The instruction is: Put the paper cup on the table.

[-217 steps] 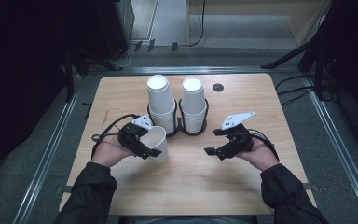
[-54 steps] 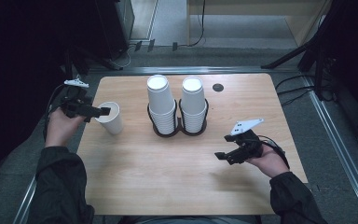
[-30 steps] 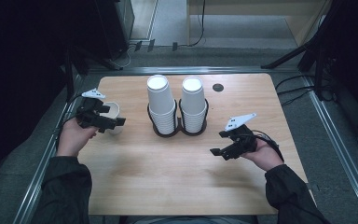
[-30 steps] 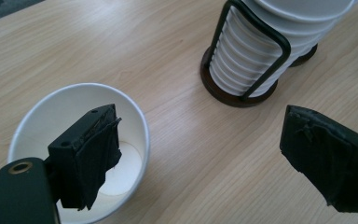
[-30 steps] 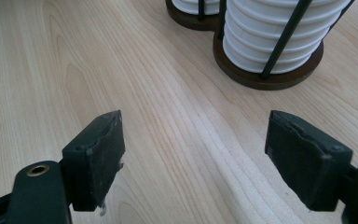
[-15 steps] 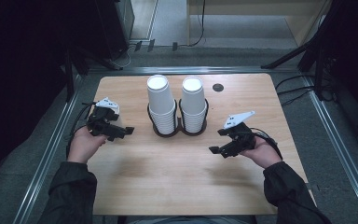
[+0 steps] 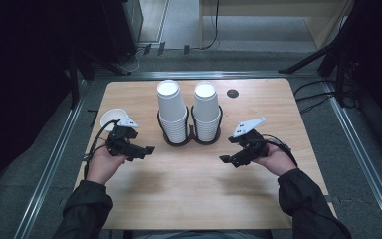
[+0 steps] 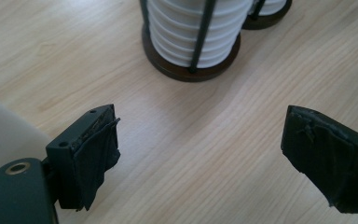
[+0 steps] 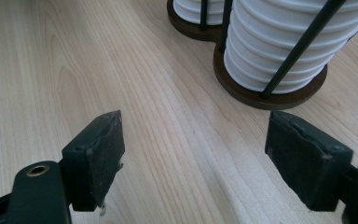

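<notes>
Two tall stacks of white paper cups, a left stack (image 7: 171, 112) and a right stack (image 7: 206, 108), stand in a black wire holder (image 7: 191, 137) with round brown bases at the table's middle. A single white cup (image 7: 112, 118) stands upright at the left, just behind my left hand. My left gripper (image 7: 143, 152) hovers low over the wood, open, pointing at the left stack (image 8: 193, 32); nothing lies between its pads (image 8: 98, 149). My right gripper (image 7: 230, 160) is open too and empty (image 9: 200, 156), aimed at the right stack (image 9: 279, 46).
The wooden table (image 7: 189, 199) has bare wood in front of the holder and between my hands. A small dark round hole (image 7: 233, 93) sits at the back right. Metal rails and cables run along the floor beside the table.
My left gripper has drawn away from the single cup, moving right, nearer and lower, and the cup stays standing alone. The right hand has hardly moved.
</notes>
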`<state>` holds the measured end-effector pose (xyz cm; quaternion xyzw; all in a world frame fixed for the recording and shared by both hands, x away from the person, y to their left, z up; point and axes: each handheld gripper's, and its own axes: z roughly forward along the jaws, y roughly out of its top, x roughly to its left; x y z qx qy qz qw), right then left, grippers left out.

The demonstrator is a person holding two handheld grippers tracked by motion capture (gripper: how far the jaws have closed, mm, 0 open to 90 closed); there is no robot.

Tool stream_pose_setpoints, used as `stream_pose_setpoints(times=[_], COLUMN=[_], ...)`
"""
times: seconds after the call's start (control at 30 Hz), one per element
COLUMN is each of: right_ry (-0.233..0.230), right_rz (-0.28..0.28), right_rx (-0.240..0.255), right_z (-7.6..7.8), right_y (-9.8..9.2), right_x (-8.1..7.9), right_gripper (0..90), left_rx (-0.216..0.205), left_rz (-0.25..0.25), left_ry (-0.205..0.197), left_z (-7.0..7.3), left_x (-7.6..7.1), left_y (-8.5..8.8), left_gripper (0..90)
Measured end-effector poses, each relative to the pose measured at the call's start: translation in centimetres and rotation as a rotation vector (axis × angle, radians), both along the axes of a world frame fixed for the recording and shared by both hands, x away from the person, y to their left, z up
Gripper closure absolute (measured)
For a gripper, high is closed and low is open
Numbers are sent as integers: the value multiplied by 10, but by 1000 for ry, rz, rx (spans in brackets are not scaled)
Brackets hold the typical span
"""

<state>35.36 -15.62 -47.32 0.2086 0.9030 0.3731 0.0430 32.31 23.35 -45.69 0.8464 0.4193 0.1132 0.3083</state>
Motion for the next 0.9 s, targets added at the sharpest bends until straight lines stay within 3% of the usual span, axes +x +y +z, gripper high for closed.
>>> stream_pose_setpoints(times=[0.2, 0.27, 0.33, 0.57, 0.7, 0.9], right_ry=[5, 1, 5, 6, 7, -7], right_rz=[-19, -20, -24, -23, -20, -19], right_rx=[-15, -13, -13, -20, -26, -52], right_z=[-1, -1, -1, -2, -2, -4], right_y=[1, 0, -1, 0, 1, 1], right_x=[4, 5, 6, 5, 5, 4], right_gripper=[201, 201, 201, 201, 201, 201], left_rx=[0, -21, 3, 23, -21, -6], left_rz=[-16, -20, -33, -64, -86, -110], left_ry=[-1, 3, 8, 14, 40, 33], left_z=[-7, -11, -15, -22, -24, -26], left_x=[-4, -4, -4, -5, -5, -6], left_y=[-13, -18, -26, -41, -45, -56], left_gripper=[110, 110, 110, 110, 111, 111])
